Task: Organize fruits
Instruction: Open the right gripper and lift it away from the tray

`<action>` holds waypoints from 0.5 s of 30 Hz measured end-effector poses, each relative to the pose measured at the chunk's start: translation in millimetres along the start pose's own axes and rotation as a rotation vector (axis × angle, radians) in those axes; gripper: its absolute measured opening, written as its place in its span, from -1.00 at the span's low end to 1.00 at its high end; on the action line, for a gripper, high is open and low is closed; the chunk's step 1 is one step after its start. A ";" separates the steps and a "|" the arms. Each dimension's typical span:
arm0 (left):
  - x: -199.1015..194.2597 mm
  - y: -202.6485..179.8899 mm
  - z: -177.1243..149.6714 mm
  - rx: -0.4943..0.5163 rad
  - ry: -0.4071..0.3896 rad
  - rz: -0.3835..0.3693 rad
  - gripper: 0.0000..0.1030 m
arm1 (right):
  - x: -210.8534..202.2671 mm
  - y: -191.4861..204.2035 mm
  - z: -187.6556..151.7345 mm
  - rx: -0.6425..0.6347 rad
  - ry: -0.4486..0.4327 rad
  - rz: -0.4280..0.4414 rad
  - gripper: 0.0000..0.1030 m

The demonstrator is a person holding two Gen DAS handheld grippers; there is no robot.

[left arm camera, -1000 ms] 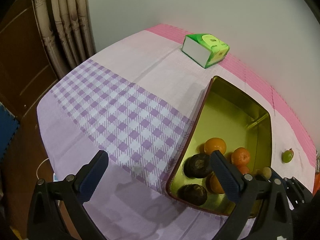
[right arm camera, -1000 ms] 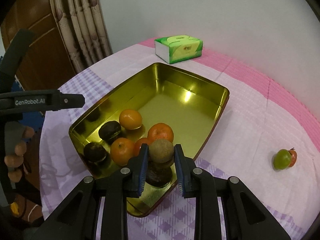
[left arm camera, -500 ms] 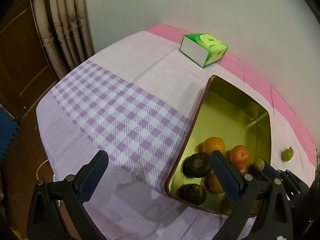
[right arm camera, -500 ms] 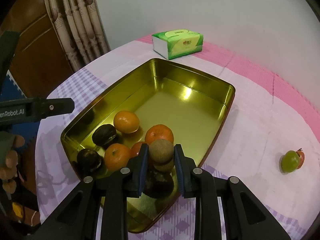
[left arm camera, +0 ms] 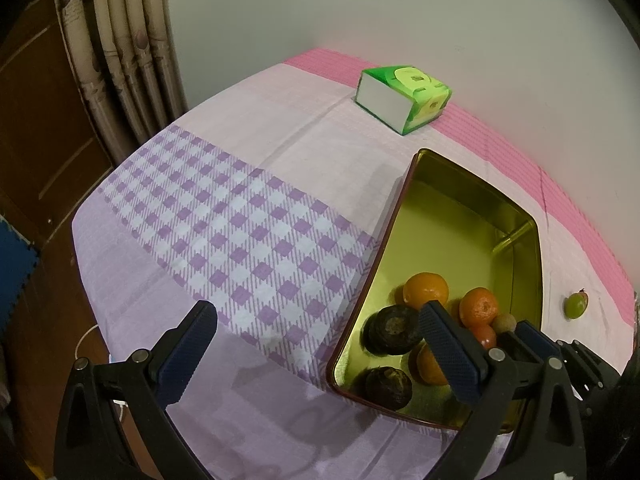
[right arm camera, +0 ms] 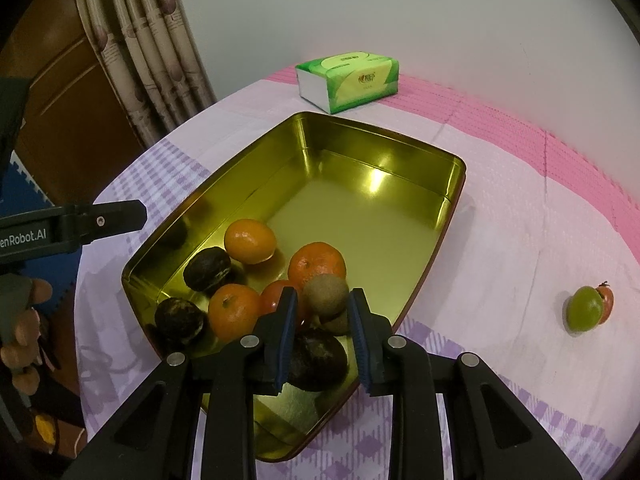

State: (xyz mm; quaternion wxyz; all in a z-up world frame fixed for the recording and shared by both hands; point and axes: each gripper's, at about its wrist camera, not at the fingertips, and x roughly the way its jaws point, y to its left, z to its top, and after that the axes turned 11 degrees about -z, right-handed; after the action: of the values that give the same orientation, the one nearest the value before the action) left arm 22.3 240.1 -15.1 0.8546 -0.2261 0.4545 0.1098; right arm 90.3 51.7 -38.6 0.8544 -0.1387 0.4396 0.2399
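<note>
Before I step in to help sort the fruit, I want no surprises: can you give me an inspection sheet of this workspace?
Surface: tablecloth, purple check with pink bands.
Job's things: gold tin holding oranges and dark fruits at its near end; one green fruit lies outside on the cloth.
Clutter: tissue pack beyond the tin.
Grippers: left tool open over the cloth beside the tin; right tool shut on a brown fruit above the tin.
Cables: what looks like a white cord below the table edge.
Surroundings: curtain, plain wall.
</note>
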 end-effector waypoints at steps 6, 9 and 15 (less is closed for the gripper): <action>1.0 -1.9 -0.5 0.013 0.004 0.003 0.95 | -4.5 2.8 0.5 -0.016 -0.010 0.003 -0.12; 0.1 -3.2 -1.0 0.019 0.000 0.001 0.95 | -9.6 4.9 1.8 -0.026 -0.025 -0.005 -0.11; 0.4 -5.0 -1.6 0.029 -0.002 0.002 0.95 | -24.6 -0.5 6.4 -0.005 -0.065 -0.008 -0.09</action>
State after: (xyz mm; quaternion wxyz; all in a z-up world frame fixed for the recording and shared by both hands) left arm 23.3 234.9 -14.8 0.8581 -0.2129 0.4555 0.1043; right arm 82.7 47.0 -14.8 0.8688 -0.1346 0.4105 0.2419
